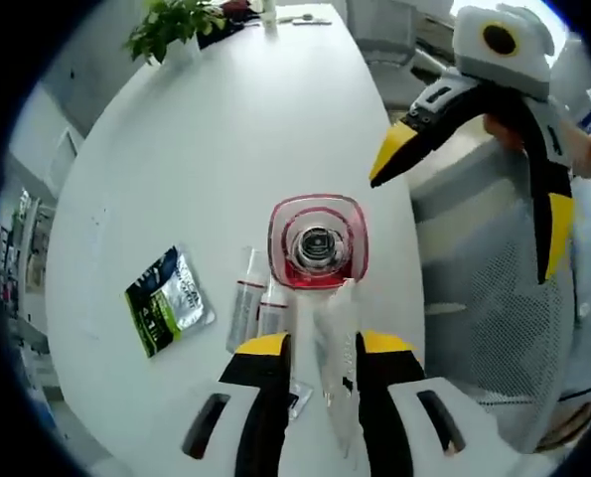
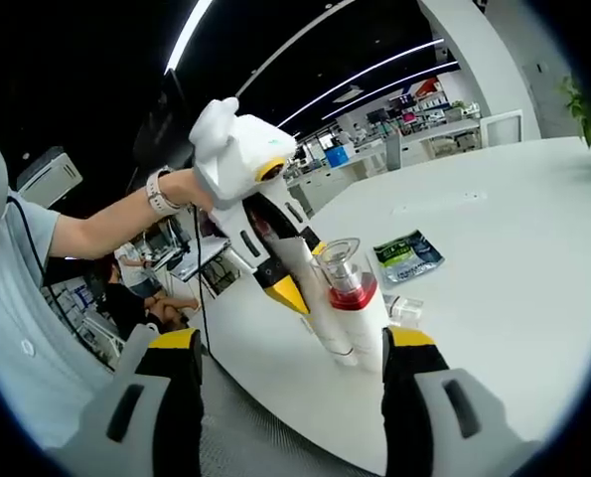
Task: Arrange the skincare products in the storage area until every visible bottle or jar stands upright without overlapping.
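Upright, the red-based bottle point(image 1: 318, 260) stands clamped between the left gripper point(image 1: 322, 350) tips.

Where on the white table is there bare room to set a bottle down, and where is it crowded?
Free: the table between the green sachet and the potted plant, and the stretch right of the sachet in the right gripper view. Crowded: the near edge, where the red-based bottle, two clear tubes and the left gripper cluster.

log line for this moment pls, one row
left gripper: shut on clear bottle | red-capped bottle: upright on table | right gripper: open, off table edge | clear tubes, sachet: lying flat
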A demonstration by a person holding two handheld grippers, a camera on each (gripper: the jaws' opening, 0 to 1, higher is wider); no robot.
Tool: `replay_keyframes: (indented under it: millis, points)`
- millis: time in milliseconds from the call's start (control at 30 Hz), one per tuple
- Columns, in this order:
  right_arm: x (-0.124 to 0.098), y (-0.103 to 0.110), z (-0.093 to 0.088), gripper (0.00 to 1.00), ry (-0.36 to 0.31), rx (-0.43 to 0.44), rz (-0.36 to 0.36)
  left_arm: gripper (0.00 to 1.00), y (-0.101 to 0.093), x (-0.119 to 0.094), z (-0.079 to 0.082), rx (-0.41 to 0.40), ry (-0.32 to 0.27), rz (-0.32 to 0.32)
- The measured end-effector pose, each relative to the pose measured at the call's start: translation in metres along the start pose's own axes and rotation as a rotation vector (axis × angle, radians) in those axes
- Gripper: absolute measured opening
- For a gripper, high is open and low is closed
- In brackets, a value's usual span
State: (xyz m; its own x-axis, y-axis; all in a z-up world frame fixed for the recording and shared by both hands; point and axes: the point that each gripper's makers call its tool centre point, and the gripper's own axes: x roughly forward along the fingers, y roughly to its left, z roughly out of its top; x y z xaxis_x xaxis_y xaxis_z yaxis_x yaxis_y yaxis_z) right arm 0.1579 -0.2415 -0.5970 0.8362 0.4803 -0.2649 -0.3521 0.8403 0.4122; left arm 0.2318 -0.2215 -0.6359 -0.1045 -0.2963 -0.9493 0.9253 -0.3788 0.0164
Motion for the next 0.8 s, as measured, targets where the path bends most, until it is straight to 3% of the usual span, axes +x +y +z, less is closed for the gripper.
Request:
replay_keyframes:
  millis: [167,433,633,800]
  points:
    - [0.003,0.003,-0.001,0.74,0.009,-0.008,0.010,0.11,-0.002,-0.013,0.009,0.061,-0.051,0.038]
    - [0.002,0.005,0.001,0.74,0.011,-0.012,0.012,0.08,-0.006,-0.018,0.010,0.099,-0.038,0.064]
    - [0.001,0.005,0.000,0.73,0.012,-0.013,0.007,0.08,-0.003,-0.018,0.009,0.055,-0.036,0.087]
    - [0.001,0.006,0.000,0.73,0.015,-0.013,0.009,0.08,0.000,-0.018,0.009,0.065,-0.037,0.090]
